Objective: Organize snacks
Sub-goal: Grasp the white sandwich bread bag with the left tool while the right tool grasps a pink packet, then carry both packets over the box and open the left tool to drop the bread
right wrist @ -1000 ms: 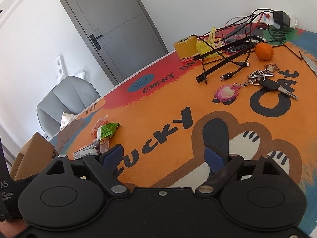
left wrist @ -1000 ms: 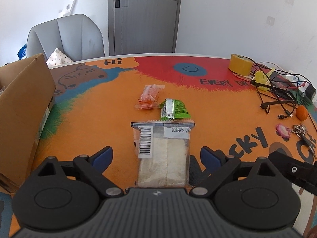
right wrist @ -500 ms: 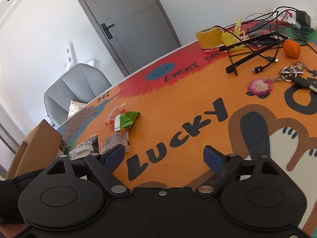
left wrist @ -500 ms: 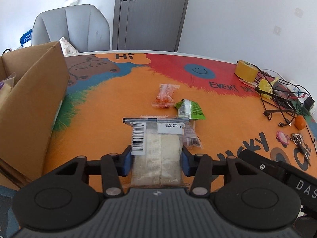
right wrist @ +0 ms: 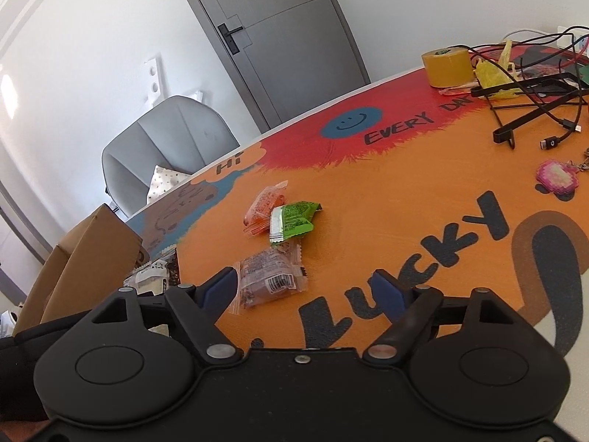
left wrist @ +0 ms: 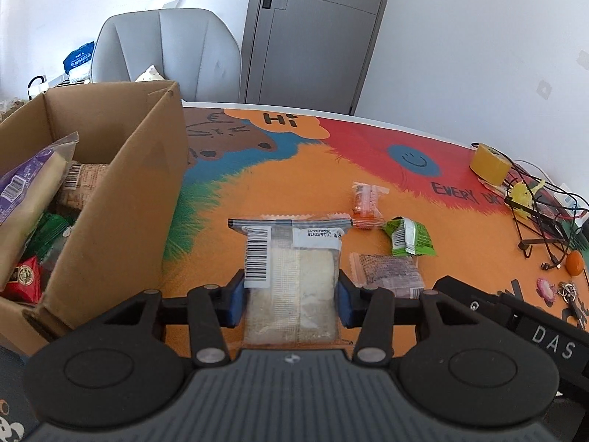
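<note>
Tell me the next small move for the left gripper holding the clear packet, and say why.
Probably carry it left, over the cardboard box wall. The left gripper is shut on the clear packet, its pads pressing both sides, and the open box beside it already holds other snacks.

Cardboard box (left wrist: 121,184) wall leftward

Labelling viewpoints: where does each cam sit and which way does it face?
Left wrist: on the left hand-held gripper, angled down across the table toward the door; its pads clamp the clear packet; cardboard box at left.
Right wrist: on the right hand-held gripper, facing the same way; jaws closing, brown packet just beyond them.
Shared: green packet, orange packet.
</note>
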A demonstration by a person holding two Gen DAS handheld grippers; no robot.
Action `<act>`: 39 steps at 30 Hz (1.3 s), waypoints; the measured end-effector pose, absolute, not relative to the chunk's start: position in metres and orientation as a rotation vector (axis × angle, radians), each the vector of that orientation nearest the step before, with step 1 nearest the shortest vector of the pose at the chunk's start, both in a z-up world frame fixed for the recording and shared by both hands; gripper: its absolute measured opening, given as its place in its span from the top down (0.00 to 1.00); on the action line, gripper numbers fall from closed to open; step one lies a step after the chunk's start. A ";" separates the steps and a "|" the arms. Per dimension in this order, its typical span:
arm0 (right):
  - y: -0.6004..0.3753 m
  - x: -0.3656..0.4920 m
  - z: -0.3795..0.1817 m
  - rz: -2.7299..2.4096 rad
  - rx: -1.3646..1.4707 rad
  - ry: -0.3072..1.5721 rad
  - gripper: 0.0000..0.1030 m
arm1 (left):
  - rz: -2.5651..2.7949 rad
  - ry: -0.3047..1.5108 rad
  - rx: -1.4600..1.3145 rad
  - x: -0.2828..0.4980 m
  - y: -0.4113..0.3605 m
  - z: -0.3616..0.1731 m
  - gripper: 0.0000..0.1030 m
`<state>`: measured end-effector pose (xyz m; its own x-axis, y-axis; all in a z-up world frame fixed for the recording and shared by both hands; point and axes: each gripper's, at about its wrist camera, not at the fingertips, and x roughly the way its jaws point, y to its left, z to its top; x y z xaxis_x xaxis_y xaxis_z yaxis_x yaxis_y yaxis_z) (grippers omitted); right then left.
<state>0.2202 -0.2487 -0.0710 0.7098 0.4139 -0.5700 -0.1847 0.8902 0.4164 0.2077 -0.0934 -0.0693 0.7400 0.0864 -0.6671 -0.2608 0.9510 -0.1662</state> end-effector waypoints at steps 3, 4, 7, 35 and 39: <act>-0.239 0.227 -0.071 0.349 0.334 0.714 0.22 | 0.207 0.711 -0.270 0.207 -0.084 -0.068 0.55; -0.236 0.230 -0.071 0.349 0.328 0.716 0.22 | 0.211 0.709 -0.276 0.207 -0.081 -0.067 0.55; -0.227 0.235 -0.072 0.350 0.317 0.724 0.22 | 0.221 0.699 -0.281 0.203 -0.074 -0.064 0.55; -0.206 0.218 -0.063 0.375 0.214 0.669 0.64 | 0.228 0.647 -0.301 0.184 -0.059 -0.046 0.55; -0.210 0.211 -0.052 0.386 0.244 0.643 0.64 | 0.207 0.613 -0.303 0.176 -0.059 -0.032 0.55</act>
<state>0.2109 -0.2103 -0.0519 0.7333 0.4217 -0.5334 -0.2727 0.9010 0.3375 0.1762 -0.0593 -0.0317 0.7995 0.1005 -0.5922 -0.2786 0.9355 -0.2174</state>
